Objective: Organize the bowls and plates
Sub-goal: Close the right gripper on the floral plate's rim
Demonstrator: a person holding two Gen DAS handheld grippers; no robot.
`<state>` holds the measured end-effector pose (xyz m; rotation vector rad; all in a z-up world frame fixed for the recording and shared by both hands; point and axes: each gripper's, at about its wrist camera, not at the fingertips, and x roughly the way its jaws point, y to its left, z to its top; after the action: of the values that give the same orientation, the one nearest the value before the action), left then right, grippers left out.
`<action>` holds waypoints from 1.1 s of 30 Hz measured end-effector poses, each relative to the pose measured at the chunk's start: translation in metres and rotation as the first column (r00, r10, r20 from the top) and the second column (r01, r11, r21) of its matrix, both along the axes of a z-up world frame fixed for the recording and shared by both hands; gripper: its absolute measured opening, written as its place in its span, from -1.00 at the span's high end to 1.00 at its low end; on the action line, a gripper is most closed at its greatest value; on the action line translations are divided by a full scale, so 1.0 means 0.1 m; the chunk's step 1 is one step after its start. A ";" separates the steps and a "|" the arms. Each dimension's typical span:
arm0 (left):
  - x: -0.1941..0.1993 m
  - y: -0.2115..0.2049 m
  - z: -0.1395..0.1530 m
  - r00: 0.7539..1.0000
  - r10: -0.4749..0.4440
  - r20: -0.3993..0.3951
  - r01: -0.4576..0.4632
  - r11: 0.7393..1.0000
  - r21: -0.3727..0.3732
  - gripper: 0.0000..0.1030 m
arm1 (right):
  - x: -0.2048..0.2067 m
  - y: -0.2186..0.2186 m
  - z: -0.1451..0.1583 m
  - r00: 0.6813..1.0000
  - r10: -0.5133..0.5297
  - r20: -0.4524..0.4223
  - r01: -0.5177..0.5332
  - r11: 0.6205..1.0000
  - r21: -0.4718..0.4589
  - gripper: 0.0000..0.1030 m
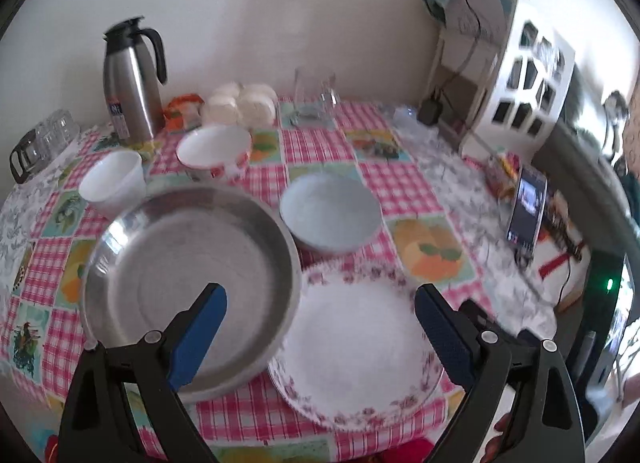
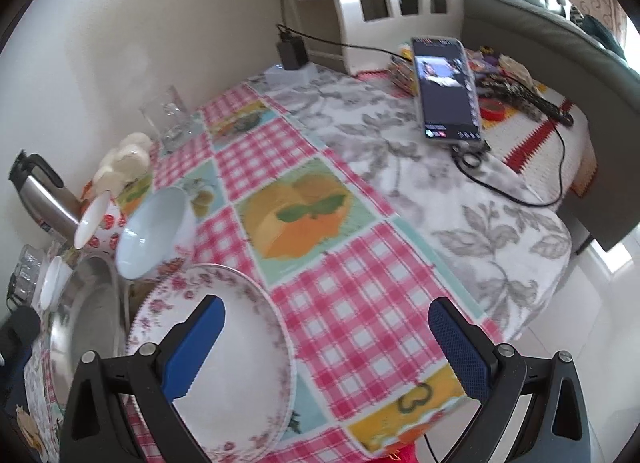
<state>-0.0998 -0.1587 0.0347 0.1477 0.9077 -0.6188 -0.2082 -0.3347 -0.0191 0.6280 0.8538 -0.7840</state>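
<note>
On the checked tabletop (image 1: 320,151), flower-rimmed white plate (image 1: 356,347) touching steel pan (image 1: 188,287), pale blue bowl (image 1: 330,213) behind, both grippers' fingers wide, holding nothing.

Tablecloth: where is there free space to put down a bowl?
Free: the checked patch right of the floral plate, up to the grey leaf-print cloth before the phone. Crowded: the left, where steel pan, blue bowl, strawberry bowl and white cup cluster.

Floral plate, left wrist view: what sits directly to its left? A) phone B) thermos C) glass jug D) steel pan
D: the steel pan lies right beside the floral plate, its rim meeting or overlapping the plate's left edge, near the open left gripper.
</note>
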 end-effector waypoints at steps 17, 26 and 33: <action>-0.01 0.05 -0.32 0.988 -0.004 -0.157 0.010 0.999 0.032 -0.81 | 0.17 0.08 -0.39 0.992 0.107 -0.062 -0.094 0.978 0.187 0.22; -0.02 0.03 -0.35 0.983 -0.025 -0.180 0.029 0.999 0.024 -0.69 | 0.14 0.02 -0.37 0.997 0.067 -0.045 -0.059 0.983 0.173 0.52; -0.09 -0.10 -0.39 0.978 -0.072 -0.195 0.082 0.995 0.048 -0.65 | -0.03 -0.13 -0.34 0.996 -0.042 -0.073 0.052 0.988 0.142 0.52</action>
<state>-0.1086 -0.1687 -0.0045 0.1755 1.1119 -0.6885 -0.2116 -0.3477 -0.0532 0.7548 0.9682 -0.7952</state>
